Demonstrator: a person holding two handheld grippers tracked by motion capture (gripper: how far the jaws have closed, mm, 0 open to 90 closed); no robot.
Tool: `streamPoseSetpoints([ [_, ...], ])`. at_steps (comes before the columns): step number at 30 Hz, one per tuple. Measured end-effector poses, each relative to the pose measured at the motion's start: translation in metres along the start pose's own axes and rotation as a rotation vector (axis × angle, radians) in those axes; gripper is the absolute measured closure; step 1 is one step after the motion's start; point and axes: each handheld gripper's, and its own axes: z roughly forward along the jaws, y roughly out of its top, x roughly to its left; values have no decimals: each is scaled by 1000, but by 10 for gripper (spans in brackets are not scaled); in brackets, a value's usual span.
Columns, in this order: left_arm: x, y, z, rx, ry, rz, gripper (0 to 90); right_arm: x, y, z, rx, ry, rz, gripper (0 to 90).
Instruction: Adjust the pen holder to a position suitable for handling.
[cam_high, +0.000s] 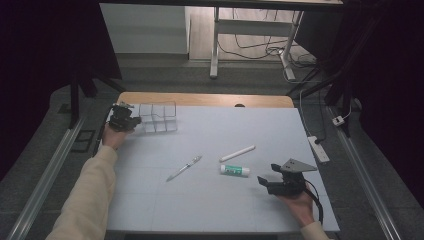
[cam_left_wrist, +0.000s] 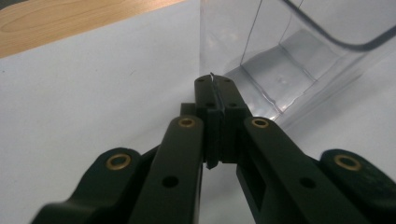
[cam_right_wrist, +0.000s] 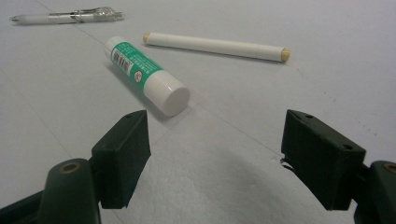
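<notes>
Item: clear compartment box (cam_high: 159, 117), far left of table, its wall edge pinched in the closed left gripper (cam_left_wrist: 215, 88); glue stick (cam_right_wrist: 145, 73), white marker (cam_right_wrist: 215, 45) and pen (cam_right_wrist: 70, 17) all lie loose mid-table, unsorted, before the wide-open, empty right gripper (cam_right_wrist: 215, 158).

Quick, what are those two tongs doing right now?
Left tongs: shut on the wall of the clear box.
Right tongs: open, holding nothing, just short of the glue stick.
</notes>
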Motion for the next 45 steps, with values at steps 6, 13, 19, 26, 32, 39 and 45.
streamPoseSetpoints([
  [6,-4,5,4,-1,-1,12,887,0,0,0,3,-7,-3,230],
  [13,-9,10,9,-2,-8,14,887,0,-1,0,3,0,-1,230],
  [19,-13,12,12,-1,-15,20,887,0,-1,1,5,1,-2,230],
  [26,-20,18,16,-1,-28,32,887,0,-1,1,5,1,2,231],
  [32,-28,21,20,-4,-43,40,887,0,-2,1,8,-3,0,231],
  [39,-35,26,23,-6,-48,51,887,0,-2,1,5,1,2,230],
  [45,-39,30,25,-6,-51,56,887,0,-2,1,5,2,1,230],
])
